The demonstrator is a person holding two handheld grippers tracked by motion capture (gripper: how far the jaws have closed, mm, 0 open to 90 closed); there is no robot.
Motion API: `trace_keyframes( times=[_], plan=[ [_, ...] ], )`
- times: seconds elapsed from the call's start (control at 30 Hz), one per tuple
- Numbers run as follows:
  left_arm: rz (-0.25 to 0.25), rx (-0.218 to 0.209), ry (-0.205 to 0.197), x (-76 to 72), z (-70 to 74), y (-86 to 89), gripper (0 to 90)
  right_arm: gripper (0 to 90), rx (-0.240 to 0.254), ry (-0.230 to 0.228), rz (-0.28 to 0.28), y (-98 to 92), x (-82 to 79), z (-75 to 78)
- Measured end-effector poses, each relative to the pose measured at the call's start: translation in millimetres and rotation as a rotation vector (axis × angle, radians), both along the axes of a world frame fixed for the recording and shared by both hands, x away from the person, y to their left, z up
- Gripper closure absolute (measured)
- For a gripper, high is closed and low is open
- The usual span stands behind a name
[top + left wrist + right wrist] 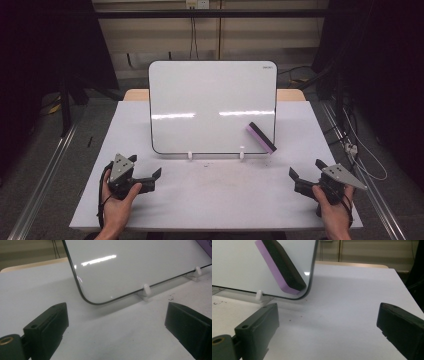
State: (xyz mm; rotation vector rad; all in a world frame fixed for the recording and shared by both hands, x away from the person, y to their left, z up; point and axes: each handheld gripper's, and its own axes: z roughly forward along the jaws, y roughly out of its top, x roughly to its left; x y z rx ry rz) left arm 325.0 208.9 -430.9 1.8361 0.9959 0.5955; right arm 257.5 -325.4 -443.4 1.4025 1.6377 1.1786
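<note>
One whiteboard (212,105) stands on one table (210,200). One eraser (260,137), purple with a black face, sits on the board's lower right corner. Two white support clips (190,155) hold the board's bottom edge. Two grippers are present: one left gripper (153,177) and one right gripper (298,178), each with two black jaws set apart and one grey three-cornered plate. Two hands hold them, one apiece.

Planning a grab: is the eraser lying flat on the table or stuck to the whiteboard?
Stuck to the whiteboard: the eraser sits tilted on its lower right corner, above the table.
</note>
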Motion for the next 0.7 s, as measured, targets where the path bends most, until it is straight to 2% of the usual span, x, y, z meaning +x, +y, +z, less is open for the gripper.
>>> trace_keyframes(
  times=[0.3,0.37,0.5,0.7],
  plan=[
    [-0.004,-0.012,0.001,-2.0,-1.1,1.2,4.9,3.5,-0.02,-0.004,-0.011,-4.0,-7.3,-4.9],
    [-0.002,-0.041,0.016,-1.1,-1.5,1.2,4.9,3.5,-0.008,-0.002,-0.013,-6.8,-9.0,-7.4],
    [-0.01,-0.042,0.018,-0.9,-2.3,1.3,4.9,3.4,0.011,-0.018,-0.039,-11.4,-12.2,-6.6],
    [-0.001,-0.039,0.01,-2.1,-1.8,3.1,4.9,3.4,0.018,-0.013,-0.027,-9.8,-10.6,-7.0]
  ],
)
